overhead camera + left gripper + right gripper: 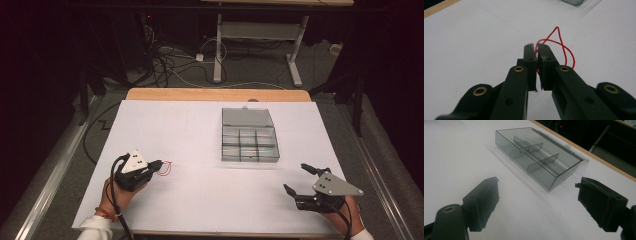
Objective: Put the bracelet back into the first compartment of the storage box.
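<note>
Three cameras: one fixed overhead, one riding each gripper.

High view looks forward and down from the person's side over the whole white table, floor and desk legs beyond. Left gripper view sits low and close, looking along its jaws at the table surface and a red wire loop, also in the high view. Right gripper view looks low across the table at the clear compartment box, shared with the high view.

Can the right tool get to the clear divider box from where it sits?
Probably yes: the right tool is open, and bare white table lies between it and the open box.
</note>
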The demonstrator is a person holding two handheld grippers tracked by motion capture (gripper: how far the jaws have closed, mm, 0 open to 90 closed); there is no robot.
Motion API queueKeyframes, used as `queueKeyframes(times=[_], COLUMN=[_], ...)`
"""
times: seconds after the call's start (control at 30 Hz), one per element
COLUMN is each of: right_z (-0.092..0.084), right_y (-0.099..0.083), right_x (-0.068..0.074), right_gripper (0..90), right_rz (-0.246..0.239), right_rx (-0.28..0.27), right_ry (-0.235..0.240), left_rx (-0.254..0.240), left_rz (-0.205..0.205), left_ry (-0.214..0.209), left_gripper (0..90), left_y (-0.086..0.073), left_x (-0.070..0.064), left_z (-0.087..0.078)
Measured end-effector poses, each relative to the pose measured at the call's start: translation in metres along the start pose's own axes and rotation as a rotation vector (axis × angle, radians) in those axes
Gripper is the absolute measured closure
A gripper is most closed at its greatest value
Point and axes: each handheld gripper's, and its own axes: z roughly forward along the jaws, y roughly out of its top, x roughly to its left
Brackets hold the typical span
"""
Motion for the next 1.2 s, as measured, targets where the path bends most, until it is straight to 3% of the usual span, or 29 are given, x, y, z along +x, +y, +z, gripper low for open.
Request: queueKeyframes(times=[0.4,0.63,0.93,0.97,1.2], right_z=[0.003,0.001,-0.001,-0.001,-0.002], right_y=[0.001,0.002,0.003,0.003,0.003], right_x=[0.001,-0.002,-0.003,-0.003,-0.004], right_gripper=[16.4,16.3,17.0,17.0,17.1], right_rz=[0.032,0.043,0.059,0.059,0.053], right_rx=[0.0,-0.018,-0.045,-0.045,-0.051], right_ry=[0.045,0.02,-0.002,-0.004,-0.007], left_rx=[-0.04,-0.051,-0.074,-0.116,-0.125], left_rz=[0.067,0.089,0.103,0.066,0.079], left_ry=[-0.049,-0.075,-0.095,-0.101,-0.113], left_gripper=[83.4,83.3,83.4,83.4,83.4], left_y=[0.035,0.05,0.067,0.07,0.085], left_x=[-0.017,-0.024,-0.031,-0.035,-0.038], left_z=[0.019,0.032,0.046,0.052,0.064])
